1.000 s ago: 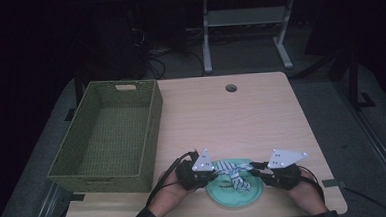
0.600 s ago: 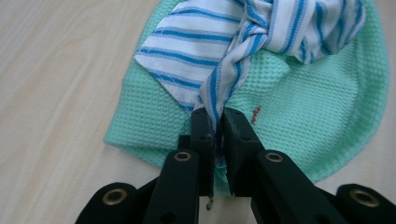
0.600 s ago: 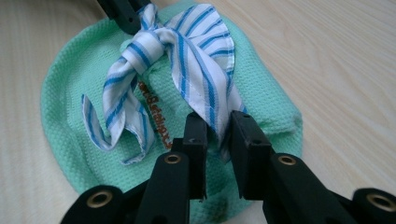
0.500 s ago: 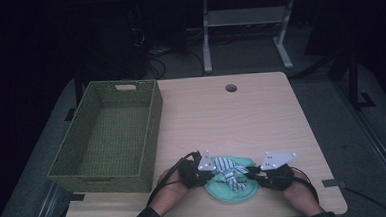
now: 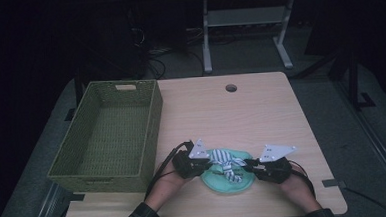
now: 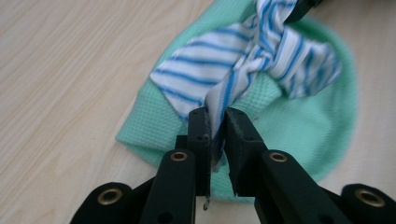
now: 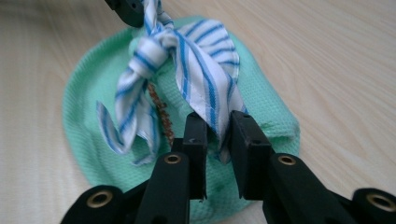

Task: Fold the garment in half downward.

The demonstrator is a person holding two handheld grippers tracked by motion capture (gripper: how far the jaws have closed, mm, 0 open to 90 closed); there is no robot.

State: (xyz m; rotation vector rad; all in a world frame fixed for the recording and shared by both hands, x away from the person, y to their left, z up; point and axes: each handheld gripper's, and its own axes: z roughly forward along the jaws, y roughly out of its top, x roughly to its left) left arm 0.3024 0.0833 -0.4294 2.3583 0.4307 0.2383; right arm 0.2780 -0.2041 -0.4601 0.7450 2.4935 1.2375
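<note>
While I hold both grippers low at the near edge of the wooden table (image 5: 261,110), the woven green basket (image 5: 110,138) stands at its left side, well apart from the work. Next in size is the green waffle cloth (image 5: 230,181), lying flat on the table between my hands. On top of it rests the blue-striped white strip (image 6: 243,60), knotted near its middle, with its ends running out to either side. My left gripper (image 6: 217,122) is clamped on one end of the strip; its jaws have just opened slightly, yet fabric remains pinched between them. My right gripper (image 7: 218,126) grips the other end, jaws pressed to the fabric. A small brownish thread-like item (image 7: 161,112) lies beside the knot; I cannot identify it.
</note>
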